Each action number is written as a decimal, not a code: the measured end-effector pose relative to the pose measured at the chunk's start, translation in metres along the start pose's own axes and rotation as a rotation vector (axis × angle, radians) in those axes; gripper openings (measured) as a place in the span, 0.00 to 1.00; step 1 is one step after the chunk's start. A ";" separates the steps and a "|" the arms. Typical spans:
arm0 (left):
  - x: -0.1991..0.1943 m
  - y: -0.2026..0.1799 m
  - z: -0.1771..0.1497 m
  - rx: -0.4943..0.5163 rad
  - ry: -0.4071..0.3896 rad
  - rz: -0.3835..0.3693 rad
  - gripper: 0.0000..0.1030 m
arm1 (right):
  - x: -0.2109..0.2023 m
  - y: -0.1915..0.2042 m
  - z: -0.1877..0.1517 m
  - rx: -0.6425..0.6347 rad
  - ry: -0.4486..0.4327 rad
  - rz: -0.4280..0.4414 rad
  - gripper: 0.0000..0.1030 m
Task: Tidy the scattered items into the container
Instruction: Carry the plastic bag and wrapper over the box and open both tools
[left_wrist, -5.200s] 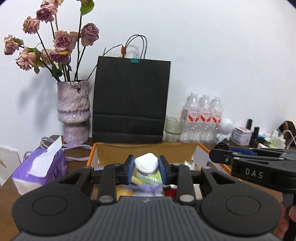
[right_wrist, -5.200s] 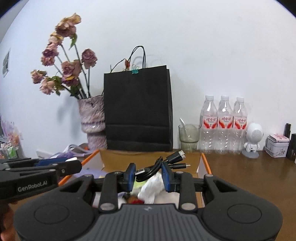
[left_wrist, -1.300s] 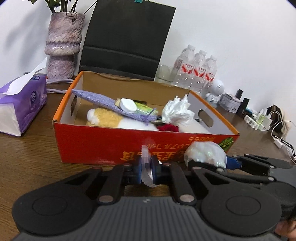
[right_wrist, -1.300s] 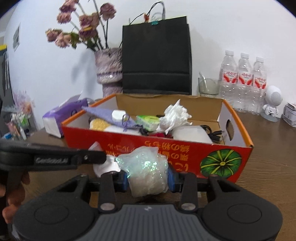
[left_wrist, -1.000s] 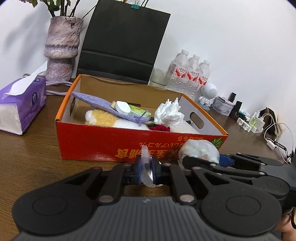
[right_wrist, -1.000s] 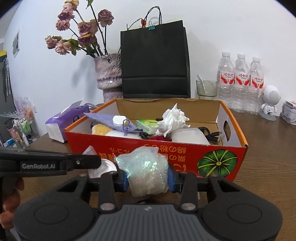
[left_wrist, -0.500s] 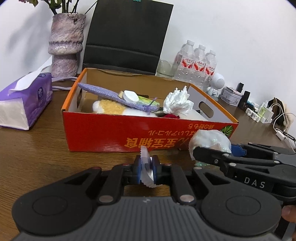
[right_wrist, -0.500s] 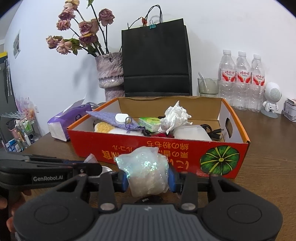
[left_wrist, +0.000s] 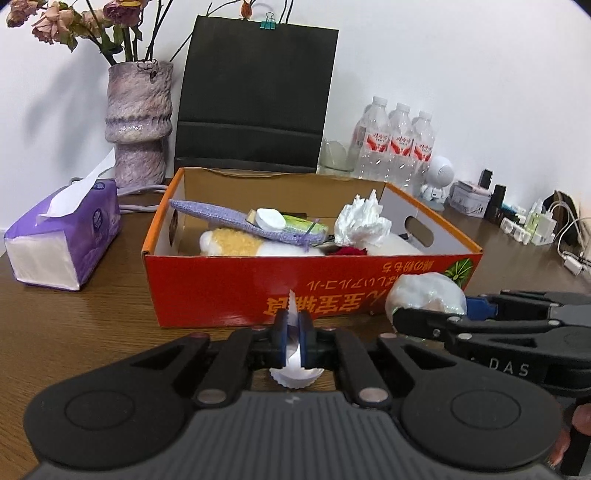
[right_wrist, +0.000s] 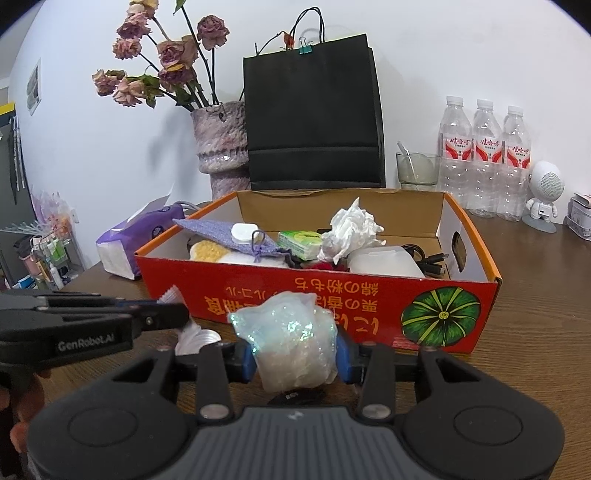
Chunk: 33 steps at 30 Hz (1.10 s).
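Observation:
A red and orange cardboard box (left_wrist: 221, 284) (right_wrist: 369, 295) stands on the wooden table. It holds a purple knitted pouch (left_wrist: 218, 216), a white round case (left_wrist: 271, 218), crumpled tissue (right_wrist: 351, 229), a black cable (right_wrist: 428, 258) and other items. My left gripper (left_wrist: 291, 332) is in front of the box's near wall, and its jaws are closing tight on a white pleated paper liner (left_wrist: 295, 373). To its right, my right gripper (right_wrist: 293, 354) is shut on a shimmering plastic bag bundle (right_wrist: 291, 343) (left_wrist: 424, 295), also just short of the box front.
A purple tissue pack (left_wrist: 62, 236) lies left of the box. Behind it stand a vase of dried roses (left_wrist: 138, 122), a black paper bag (left_wrist: 255, 96), a glass (right_wrist: 415, 168), water bottles (right_wrist: 484, 155) and a white figurine (right_wrist: 543, 195). Chargers and small bottles (left_wrist: 532, 225) crowd the far right.
Five seconds ago the grippers held the white case and the cable above the box; both now lie inside. Each gripper now holds a new item before the box; over the last second little moved.

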<state>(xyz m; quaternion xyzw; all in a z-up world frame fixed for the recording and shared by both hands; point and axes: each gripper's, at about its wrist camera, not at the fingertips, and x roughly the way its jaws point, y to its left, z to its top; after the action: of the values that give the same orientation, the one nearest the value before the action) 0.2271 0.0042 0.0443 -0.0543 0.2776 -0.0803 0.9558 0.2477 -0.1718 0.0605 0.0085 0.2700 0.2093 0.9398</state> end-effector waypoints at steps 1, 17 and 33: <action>0.000 0.001 0.001 -0.011 0.003 -0.008 0.06 | 0.000 0.000 0.000 0.000 -0.001 0.000 0.39; -0.005 -0.024 0.085 -0.023 -0.201 0.004 0.06 | -0.015 -0.006 0.081 0.016 -0.165 -0.090 0.39; 0.092 -0.019 0.092 0.008 -0.098 0.086 0.07 | 0.068 -0.056 0.103 0.067 -0.060 -0.191 0.41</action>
<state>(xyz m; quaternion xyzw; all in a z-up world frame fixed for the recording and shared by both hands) 0.3509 -0.0254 0.0769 -0.0422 0.2321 -0.0374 0.9711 0.3742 -0.1857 0.1073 0.0207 0.2480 0.1093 0.9624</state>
